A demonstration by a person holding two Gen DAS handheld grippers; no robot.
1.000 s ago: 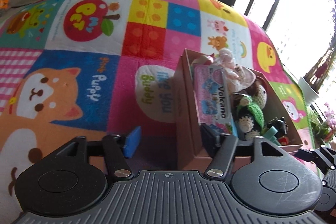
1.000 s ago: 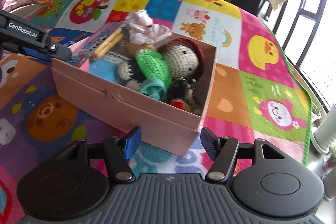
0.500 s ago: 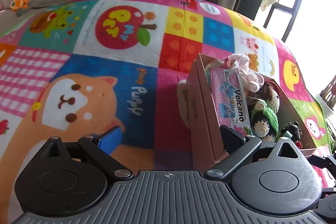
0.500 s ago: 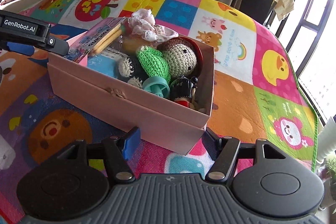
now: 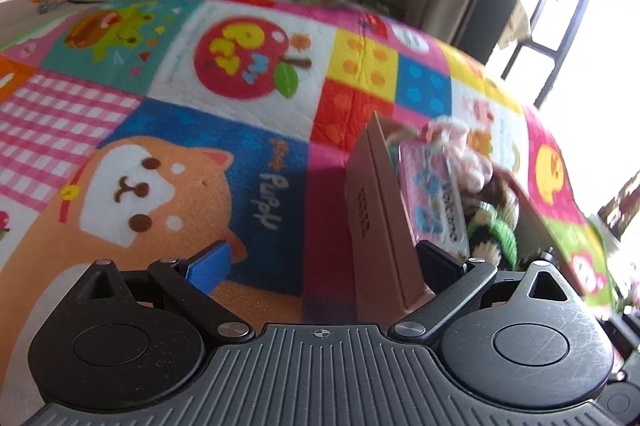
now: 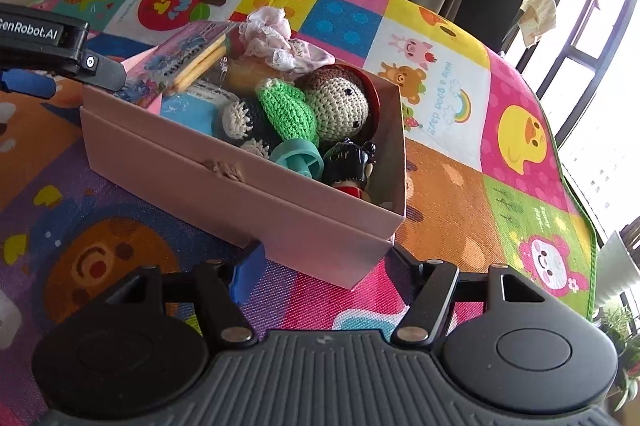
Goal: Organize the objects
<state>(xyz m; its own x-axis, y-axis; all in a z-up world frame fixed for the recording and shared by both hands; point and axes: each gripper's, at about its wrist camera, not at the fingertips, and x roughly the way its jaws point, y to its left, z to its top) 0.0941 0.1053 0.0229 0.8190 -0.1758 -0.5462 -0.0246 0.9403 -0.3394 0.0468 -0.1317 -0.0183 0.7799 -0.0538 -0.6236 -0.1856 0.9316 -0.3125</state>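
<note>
The pink box (image 6: 256,194) of toys sits on the play mat (image 6: 440,218); left tool (image 5: 324,262) spread wide astride its left wall, right tool (image 6: 320,266) apart at its near corner.

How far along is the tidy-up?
Mostly done, it looks: the pink box is packed with toys and a book, and no loose toys show on the mat. Both grippers, left and right, straddle box walls with fingers clear. Possibly left: moving the box.

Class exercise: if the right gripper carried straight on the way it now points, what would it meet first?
Most likely the near corner of the pink box: it sits just ahead of the right gripper, between its open fingers. Depth is hard to judge in this fisheye view.
</note>
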